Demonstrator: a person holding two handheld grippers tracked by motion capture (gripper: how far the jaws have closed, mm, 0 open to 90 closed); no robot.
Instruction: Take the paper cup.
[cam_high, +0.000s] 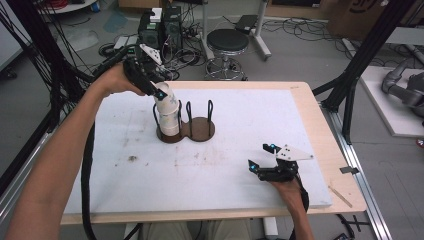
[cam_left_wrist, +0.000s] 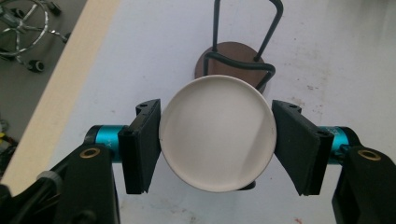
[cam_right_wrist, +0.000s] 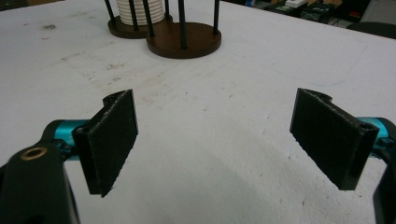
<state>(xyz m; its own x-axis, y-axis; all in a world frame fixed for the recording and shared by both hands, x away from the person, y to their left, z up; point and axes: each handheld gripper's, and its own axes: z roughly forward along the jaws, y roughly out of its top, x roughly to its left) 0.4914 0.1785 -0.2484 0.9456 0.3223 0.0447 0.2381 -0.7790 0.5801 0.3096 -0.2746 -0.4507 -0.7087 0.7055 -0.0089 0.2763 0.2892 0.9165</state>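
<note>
Cup (cam_left_wrist: 217, 133) clamped in left tool (cam_left_wrist: 217, 144), above wire-posted holder (cam_high: 200, 131).

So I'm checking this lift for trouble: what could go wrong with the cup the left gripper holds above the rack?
1. The left gripper grips the top cup only at its rim, so the round wall might slip from the pads.
2. The cup sits in the stack below; a lower cup could lift along, then drop.
3. The rack's wire posts stand close around the stack, so a tilted pull may snag and tip the rack.
</note>
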